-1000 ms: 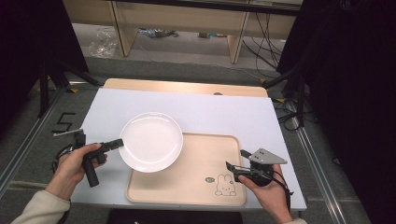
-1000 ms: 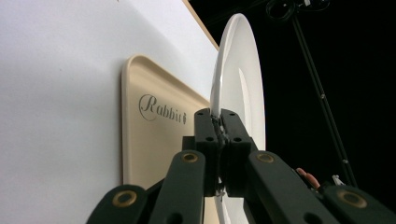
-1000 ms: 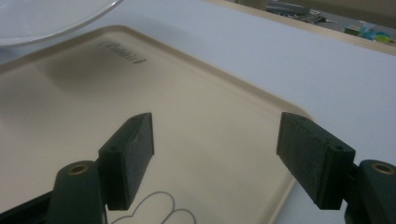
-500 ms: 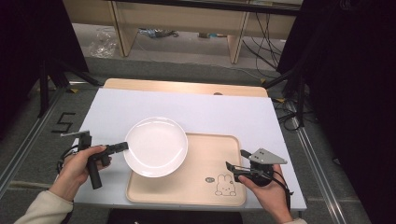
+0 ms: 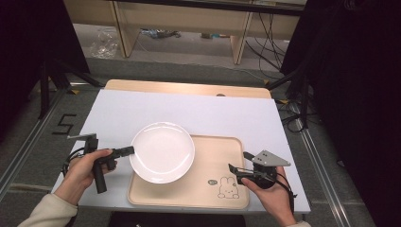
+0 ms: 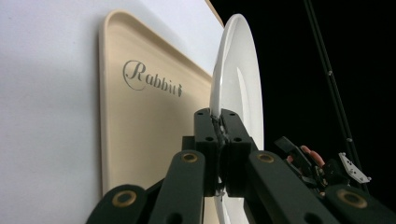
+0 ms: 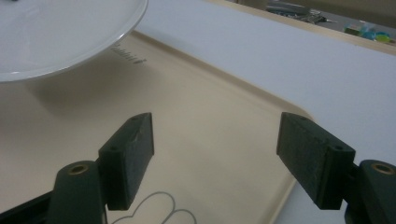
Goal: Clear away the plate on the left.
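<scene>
Left gripper (image 5: 124,151) clamps the left rim of a round white ceramic plate (image 5: 162,152), held above the left half of a beige rectangular plastic tray (image 5: 208,197) w/ a rabbit drawing, near the front edge of the white table (image 5: 208,113). Left gripper view: jaws pinched tight on the plate's thin edge, plate seen edge-on, "Rabbit" lettering on the tray behind; high view can't show that. Right gripper view: plate's underside floats clear of the tray, shadow beneath. Right gripper (image 5: 235,170) rests at the tray's right edge, front-right corner of the table, jaws wide apart, holding nothing. Left hand (image 5: 85,168) grips its handle, forearm from the front-left.
</scene>
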Demonstrator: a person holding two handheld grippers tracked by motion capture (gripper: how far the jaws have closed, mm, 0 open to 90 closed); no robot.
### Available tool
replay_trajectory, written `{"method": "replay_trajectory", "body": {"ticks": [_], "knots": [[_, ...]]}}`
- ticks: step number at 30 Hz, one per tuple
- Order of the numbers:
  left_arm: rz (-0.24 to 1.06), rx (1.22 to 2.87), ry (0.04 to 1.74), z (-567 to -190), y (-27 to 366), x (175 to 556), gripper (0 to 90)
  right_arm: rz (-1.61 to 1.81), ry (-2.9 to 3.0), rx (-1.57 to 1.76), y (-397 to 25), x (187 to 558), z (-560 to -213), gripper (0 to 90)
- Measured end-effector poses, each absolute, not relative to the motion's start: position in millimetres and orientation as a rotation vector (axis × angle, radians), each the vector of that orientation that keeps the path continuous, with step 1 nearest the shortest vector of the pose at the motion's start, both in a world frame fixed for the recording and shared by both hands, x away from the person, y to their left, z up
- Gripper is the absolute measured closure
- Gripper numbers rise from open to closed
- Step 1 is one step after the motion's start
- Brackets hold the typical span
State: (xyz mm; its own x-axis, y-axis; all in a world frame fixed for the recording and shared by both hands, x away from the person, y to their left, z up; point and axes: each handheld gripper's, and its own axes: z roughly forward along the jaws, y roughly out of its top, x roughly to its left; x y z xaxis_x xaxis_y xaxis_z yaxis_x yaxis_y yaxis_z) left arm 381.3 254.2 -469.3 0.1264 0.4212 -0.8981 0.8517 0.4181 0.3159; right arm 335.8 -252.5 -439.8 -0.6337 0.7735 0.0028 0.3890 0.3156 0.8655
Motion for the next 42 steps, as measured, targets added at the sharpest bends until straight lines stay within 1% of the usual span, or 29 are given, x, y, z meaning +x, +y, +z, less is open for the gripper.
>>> {"method": "replay_trajectory", "body": {"ticks": [1,2,4,42], "knots": [[-0.448,1.190,1.458,-471.7,253.8,382.0,86.7,1.254,2.171,1.031,-252.5,335.8,-439.8,28.3],[-0.467,1.196,1.487,-469.6,252.9,381.2,86.7,1.256,2.169,1.031,-252.3,335.7,-440.0,28.3],[-0.470,1.199,1.488,-469.7,250.9,381.1,86.8,1.243,2.160,0.996,-253.5,336.9,-439.8,28.3],[-0.487,1.243,1.469,-469.9,232.4,383.2,86.5,1.251,2.176,1.011,-252.9,336.2,-439.7,28.3]]}}
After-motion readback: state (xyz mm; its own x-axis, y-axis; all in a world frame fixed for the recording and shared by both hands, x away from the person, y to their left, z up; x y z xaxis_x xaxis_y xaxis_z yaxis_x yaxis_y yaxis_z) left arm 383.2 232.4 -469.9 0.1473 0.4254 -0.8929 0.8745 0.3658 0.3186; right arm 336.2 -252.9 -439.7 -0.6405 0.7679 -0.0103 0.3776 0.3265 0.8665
